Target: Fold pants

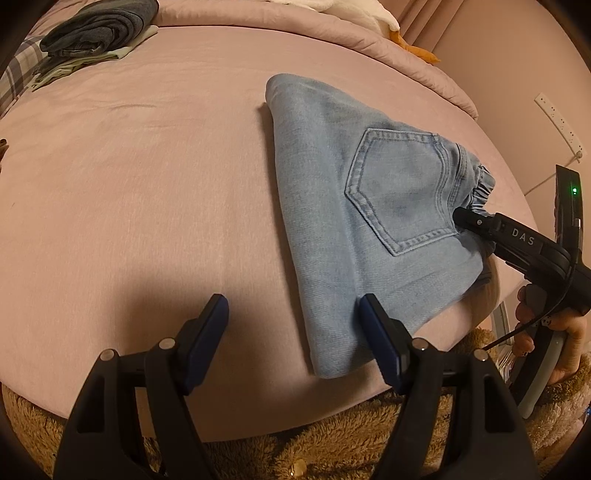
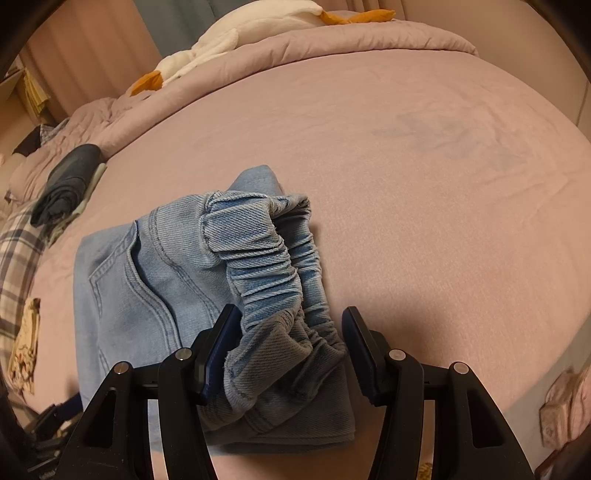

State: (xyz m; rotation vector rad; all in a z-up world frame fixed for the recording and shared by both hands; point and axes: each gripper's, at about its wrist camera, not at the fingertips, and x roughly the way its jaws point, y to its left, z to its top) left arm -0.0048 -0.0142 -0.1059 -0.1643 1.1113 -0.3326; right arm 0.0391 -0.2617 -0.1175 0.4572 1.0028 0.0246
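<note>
Light blue denim pants lie folded into a compact bundle on the pink bed sheet, back pocket up. My left gripper is open and empty, its right finger resting at the bundle's near left edge. My right gripper is open, its fingers on either side of the gathered elastic waistband of the pants. In the left wrist view the right gripper lies against the waistband end at the right.
A stack of folded dark and plaid clothes lies at the far left of the bed. A white and orange plush toy lies on the bunched duvet at the back. A brown fluffy rug is below the bed edge.
</note>
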